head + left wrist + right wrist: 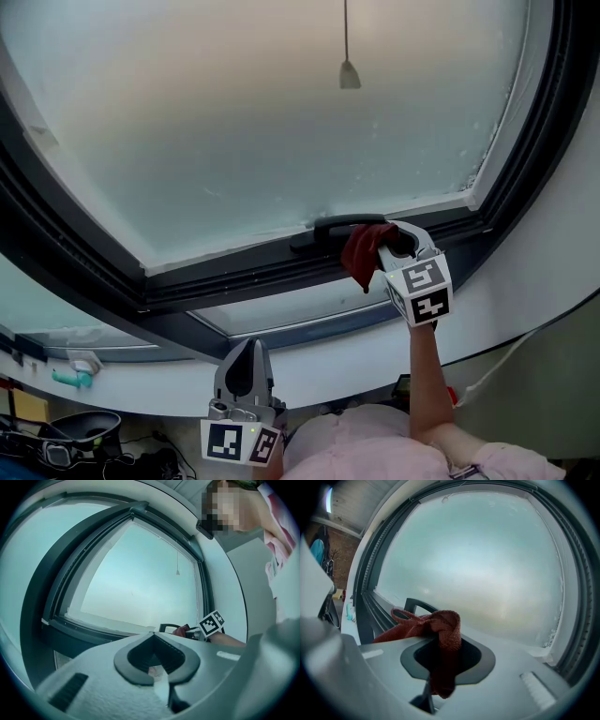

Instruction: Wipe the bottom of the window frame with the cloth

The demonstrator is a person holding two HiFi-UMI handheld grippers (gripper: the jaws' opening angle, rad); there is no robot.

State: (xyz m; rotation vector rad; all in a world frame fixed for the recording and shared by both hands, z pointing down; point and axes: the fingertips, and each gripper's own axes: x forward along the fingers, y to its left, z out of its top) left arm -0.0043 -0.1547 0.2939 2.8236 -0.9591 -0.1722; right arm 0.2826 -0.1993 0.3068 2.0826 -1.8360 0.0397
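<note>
The right gripper (389, 242), right of centre in the head view, has its fingers clamped on the red cloth (361, 255). The cloth bunches against the bottom of the window frame (234, 274), beside the black handle (328, 227). At bottom centre, the left gripper (247, 349) has its fingers pressed together, empty.

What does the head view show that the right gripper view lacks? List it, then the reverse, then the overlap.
Head view only: the left gripper, shut and empty, held low below the window; the marker cube on the right gripper; the person's forearm. Right gripper view only: the cloth running down between that gripper's shut jaws. Both: the red cloth by the black handle on the frame, and the frosted pane.
</note>
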